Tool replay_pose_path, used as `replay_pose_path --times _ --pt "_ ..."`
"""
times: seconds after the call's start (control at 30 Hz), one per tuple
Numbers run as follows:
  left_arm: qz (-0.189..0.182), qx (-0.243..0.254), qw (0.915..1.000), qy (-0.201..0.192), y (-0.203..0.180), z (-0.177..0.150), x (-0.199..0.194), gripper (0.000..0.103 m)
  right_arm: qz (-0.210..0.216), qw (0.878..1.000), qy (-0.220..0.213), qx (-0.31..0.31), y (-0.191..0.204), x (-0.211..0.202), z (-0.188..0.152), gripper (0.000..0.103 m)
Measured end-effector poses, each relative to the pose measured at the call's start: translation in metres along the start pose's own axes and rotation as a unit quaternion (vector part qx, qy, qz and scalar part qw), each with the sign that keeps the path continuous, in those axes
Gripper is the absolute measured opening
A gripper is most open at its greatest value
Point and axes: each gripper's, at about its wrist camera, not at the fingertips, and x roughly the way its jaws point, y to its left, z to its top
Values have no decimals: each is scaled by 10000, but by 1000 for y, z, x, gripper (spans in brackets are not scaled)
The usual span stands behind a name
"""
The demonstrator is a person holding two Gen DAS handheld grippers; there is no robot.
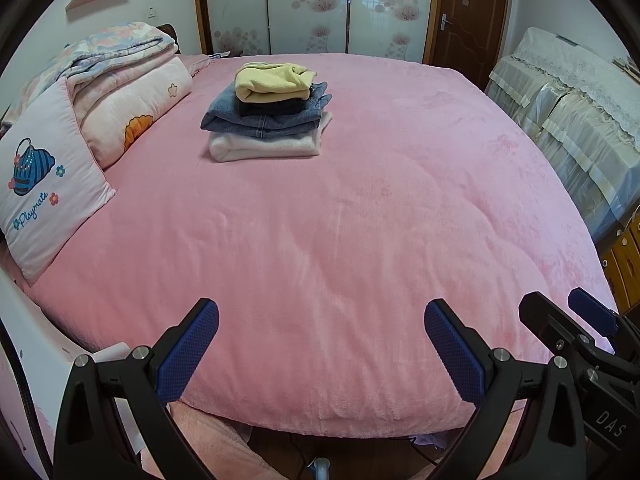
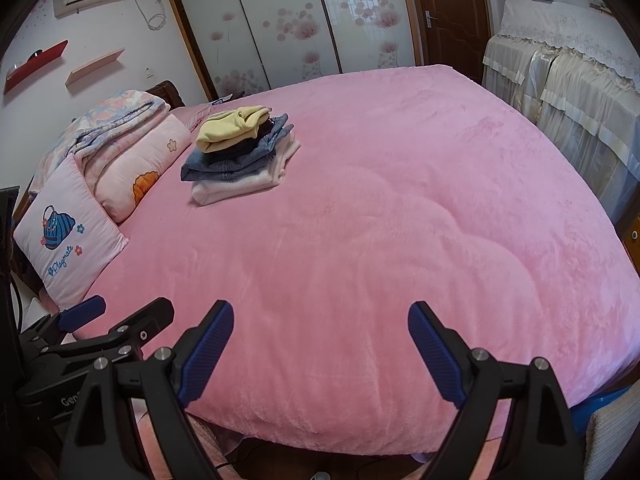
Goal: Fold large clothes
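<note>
A stack of folded clothes (image 1: 268, 116) lies on the far left part of the pink bed (image 1: 360, 240): a yellow top (image 1: 272, 82) on top, dark and denim pieces under it, a white one at the bottom. The stack also shows in the right wrist view (image 2: 240, 152). My left gripper (image 1: 321, 312) is open and empty above the bed's near edge. My right gripper (image 2: 321, 312) is open and empty beside it, and shows at the right edge of the left wrist view (image 1: 560, 312). The left gripper shows at the lower left of the right wrist view (image 2: 120, 312).
A pink pillow (image 1: 44, 196) and folded quilts (image 1: 120, 80) lie along the bed's left side. Covered furniture (image 1: 580, 112) stands to the right. Sliding wardrobe doors (image 1: 312, 4) and a brown door (image 1: 468, 12) are behind the bed.
</note>
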Motion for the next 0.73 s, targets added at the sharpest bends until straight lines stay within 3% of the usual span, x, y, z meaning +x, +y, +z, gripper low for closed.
replay_pose_path --times 0.73 --pt "-38 -15 10000 64 4 -1 0 102 1 10000 13 9 0 -1 -1 90"
